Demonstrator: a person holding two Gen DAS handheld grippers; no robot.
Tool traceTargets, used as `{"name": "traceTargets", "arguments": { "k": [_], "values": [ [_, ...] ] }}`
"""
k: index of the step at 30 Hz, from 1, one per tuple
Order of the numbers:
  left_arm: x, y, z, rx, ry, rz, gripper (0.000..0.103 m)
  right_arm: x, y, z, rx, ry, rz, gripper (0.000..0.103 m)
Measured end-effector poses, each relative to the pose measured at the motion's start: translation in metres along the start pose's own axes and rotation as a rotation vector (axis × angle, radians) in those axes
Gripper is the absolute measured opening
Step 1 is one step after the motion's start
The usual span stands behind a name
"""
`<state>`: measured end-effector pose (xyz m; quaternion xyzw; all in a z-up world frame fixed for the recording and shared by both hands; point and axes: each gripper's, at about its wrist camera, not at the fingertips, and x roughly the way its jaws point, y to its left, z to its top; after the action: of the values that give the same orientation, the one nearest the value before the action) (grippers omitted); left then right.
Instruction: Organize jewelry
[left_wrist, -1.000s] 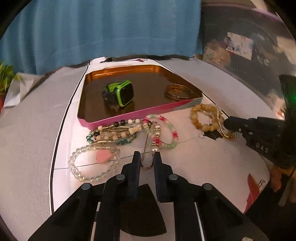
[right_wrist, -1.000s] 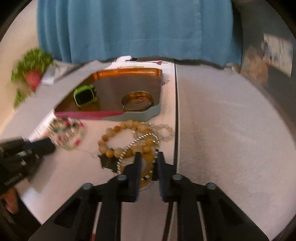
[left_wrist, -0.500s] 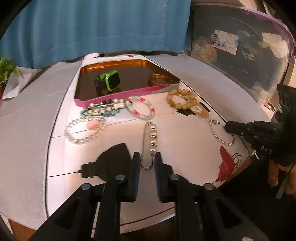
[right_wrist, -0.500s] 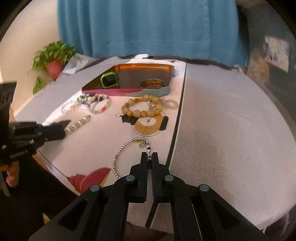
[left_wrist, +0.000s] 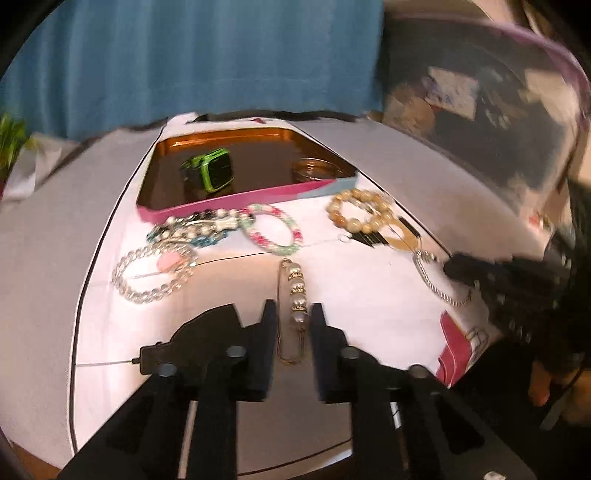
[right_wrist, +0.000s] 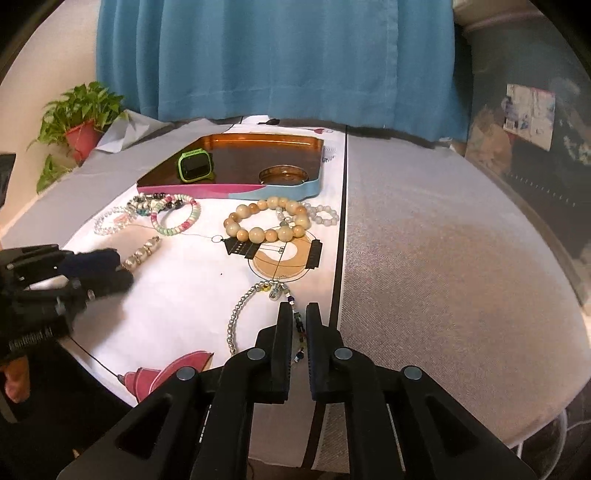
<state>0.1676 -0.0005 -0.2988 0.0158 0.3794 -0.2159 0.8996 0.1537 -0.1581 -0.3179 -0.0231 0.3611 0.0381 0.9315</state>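
Inside the tin tray we count one green watch and one bangle; before it lie six bracelets. Our left gripper is closing around the pearl pin; our right gripper pinches the silver bracelet.

No writing was legible; pale lettering on the left tool was too blurred to read.

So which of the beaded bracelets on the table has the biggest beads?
The tan wooden-looking bracelet, lying just in front of the tray's blue corner. Its round beige beads are clearly larger than those of the pink-and-green bracelet, the clear one and the silver chain bracelet.
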Motion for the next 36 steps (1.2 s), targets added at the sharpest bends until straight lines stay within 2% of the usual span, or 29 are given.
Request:
{"name": "traceTargets", "arguments": {
  "k": [4,7,10,11,15,25,31,36],
  "values": [
    [0.001,0.015,0.003,-0.129,0.019,-0.062,0.008,0.001,-0.003,0.001,0.038,0.004,0.014,0.011],
    [-0.002,0.017,0.001,-0.17,0.026,-0.078,0.008,0.002,-0.003,0.002,0.028,0.009,0.029,0.013],
    [-0.006,0.021,-0.003,-0.21,0.025,-0.111,0.008,0.003,-0.006,0.002,0.03,0.01,0.041,0.008],
    [-0.007,0.021,-0.003,-0.216,0.03,-0.115,0.008,0.003,-0.008,0.002,0.036,0.01,0.044,0.004],
    [-0.007,0.02,-0.002,-0.233,0.039,-0.13,0.008,0.002,-0.023,0.003,0.118,0.015,0.12,0.004],
    [-0.014,0.007,0.005,-0.21,0.0,-0.176,0.008,-0.007,-0.07,0.011,0.358,-0.065,0.352,0.004],
    [-0.017,0.012,0.01,-0.21,-0.022,-0.213,0.008,-0.004,-0.075,0.016,0.409,-0.074,0.389,0.004],
    [-0.013,0.023,0.007,-0.236,-0.007,-0.217,0.008,-0.014,-0.069,0.023,0.371,-0.12,0.397,0.004]
  ]
}}
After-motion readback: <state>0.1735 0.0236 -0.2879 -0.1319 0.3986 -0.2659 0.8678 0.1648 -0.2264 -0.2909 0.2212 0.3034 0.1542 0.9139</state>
